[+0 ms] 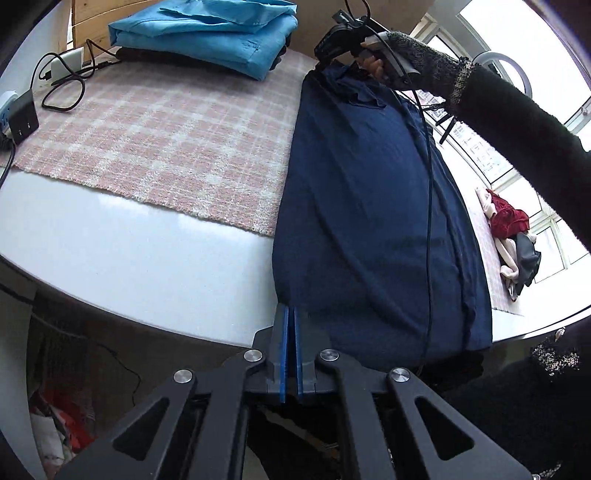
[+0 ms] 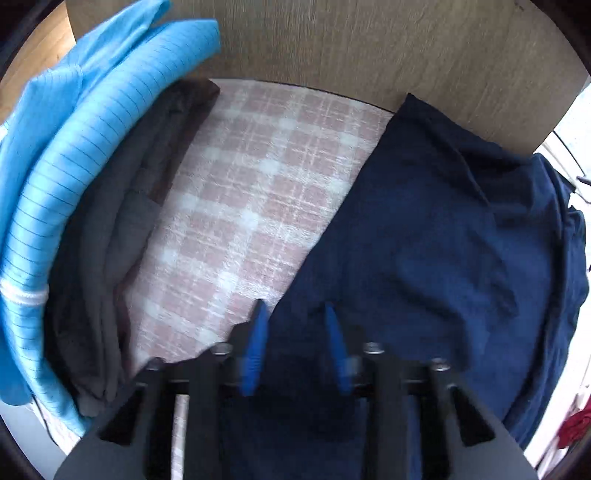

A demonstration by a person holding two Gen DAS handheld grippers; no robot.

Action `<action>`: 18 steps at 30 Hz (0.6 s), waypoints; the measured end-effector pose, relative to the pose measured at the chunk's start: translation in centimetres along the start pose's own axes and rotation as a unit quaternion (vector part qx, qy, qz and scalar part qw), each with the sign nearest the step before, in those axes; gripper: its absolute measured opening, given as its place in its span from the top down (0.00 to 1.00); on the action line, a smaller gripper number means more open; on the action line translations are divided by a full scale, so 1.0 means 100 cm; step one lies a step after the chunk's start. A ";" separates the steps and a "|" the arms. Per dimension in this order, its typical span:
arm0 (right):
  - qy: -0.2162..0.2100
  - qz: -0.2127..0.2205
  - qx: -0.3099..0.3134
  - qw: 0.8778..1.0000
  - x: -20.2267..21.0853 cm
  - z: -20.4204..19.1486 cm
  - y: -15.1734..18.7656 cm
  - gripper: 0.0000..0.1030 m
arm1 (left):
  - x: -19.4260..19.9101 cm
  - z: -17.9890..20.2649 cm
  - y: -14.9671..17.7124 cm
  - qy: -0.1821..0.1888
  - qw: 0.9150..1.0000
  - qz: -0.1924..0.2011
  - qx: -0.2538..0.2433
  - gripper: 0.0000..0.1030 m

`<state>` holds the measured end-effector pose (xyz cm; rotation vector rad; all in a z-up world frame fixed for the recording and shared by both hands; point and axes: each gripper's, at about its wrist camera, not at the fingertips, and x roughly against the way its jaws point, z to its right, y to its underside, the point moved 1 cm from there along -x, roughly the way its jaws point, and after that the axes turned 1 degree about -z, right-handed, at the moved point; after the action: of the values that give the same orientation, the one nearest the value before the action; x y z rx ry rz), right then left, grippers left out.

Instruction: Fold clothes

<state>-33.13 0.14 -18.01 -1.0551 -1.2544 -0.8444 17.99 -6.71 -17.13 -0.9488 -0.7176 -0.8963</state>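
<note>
Left wrist: left tool (image 1: 291, 321) pinches navy garment (image 1: 369, 221) hem.

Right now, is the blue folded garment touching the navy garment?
Apart. The left wrist view shows bare pink plaid mat between the blue folded garment and the navy garment; the right wrist view shows the same gap.

A pink-and-white plaid woven mat (image 1: 177, 140) covers the white table (image 1: 122, 251); at ten o'clock, a black power adapter (image 1: 23, 118) and looped black cable (image 1: 64, 88).
</note>
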 end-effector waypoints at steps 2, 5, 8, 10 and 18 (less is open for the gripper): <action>-0.023 -0.006 -0.007 1.000 0.004 0.006 0.000 0.95 | 0.004 0.005 0.001 -0.001 1.000 0.004 -0.004 0.98; -0.045 0.005 -0.004 0.999 0.017 0.019 0.001 0.97 | 0.013 0.017 0.003 -0.003 1.000 0.014 -0.011 0.98; -0.066 0.021 -0.001 0.998 0.035 0.037 0.005 0.98 | 0.021 0.034 0.005 -0.007 1.000 0.021 -0.016 0.98; -0.079 0.029 -0.002 0.996 0.047 0.056 0.011 0.98 | 0.023 0.051 0.009 -0.011 0.999 0.023 -0.024 0.98; -0.120 0.057 -0.013 0.991 0.087 0.143 0.035 0.98 | 0.007 0.149 0.031 0.001 0.996 0.005 -0.090 0.98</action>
<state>-33.19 15.30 -10.05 -1.2655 -1.3716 -0.6618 19.12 7.40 -11.46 -1.1095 -0.6365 -0.9655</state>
